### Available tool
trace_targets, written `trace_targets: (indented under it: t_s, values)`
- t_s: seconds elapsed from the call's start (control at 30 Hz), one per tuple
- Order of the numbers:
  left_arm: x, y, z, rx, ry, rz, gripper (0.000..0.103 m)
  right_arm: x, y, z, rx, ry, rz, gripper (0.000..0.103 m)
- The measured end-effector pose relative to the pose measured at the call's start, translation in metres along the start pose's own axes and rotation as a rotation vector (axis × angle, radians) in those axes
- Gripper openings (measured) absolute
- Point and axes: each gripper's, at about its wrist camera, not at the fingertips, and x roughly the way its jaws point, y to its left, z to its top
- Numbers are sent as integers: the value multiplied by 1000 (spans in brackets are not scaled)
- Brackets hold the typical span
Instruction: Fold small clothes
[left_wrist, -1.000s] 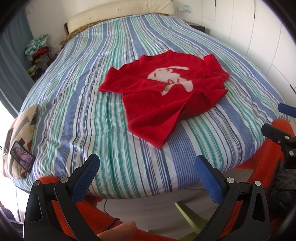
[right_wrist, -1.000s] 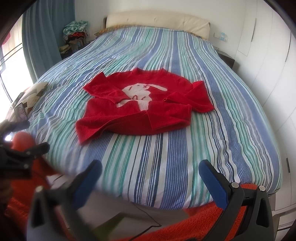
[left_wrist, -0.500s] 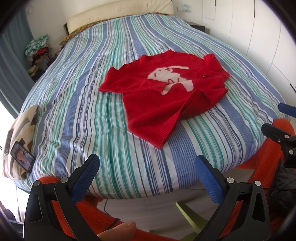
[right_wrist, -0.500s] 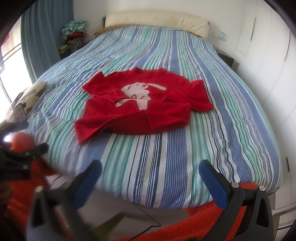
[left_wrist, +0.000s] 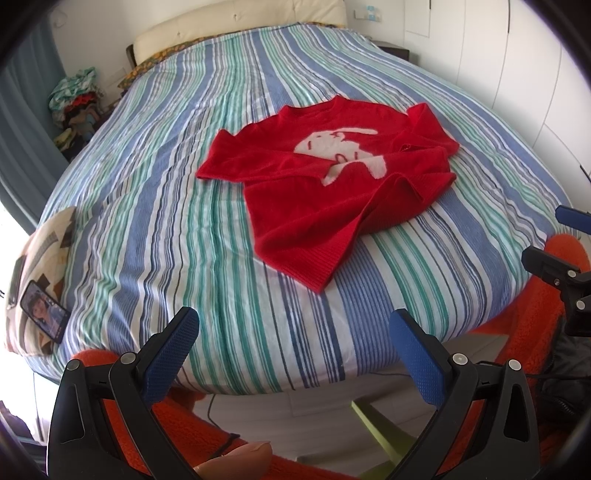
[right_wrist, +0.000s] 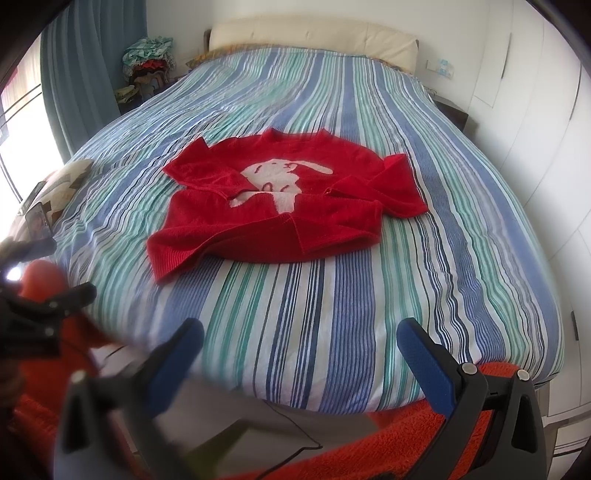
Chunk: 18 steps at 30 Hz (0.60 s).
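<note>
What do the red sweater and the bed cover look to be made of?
Red sweater: seemingly fuzzy knit, wool or acrylic; ribbed hem, soft nap, white knitted-in motif. Bed cover: apparently thin woven cotton, matte, with fine wrinkles and printed or woven stripes.

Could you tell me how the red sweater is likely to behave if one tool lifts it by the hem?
The red sweater would probably droop limply: its hem already curls and buckles. The fuzzy knit likely grips well. Its folded-in sleeves would probably fall open.
</note>
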Motion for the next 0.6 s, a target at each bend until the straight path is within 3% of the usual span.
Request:
trace_targets:
  t_s: [0.6]
  values:
    - [1, -4, 0, 7, 1, 1, 103, 1, 0, 0, -1, 0, -1, 103]
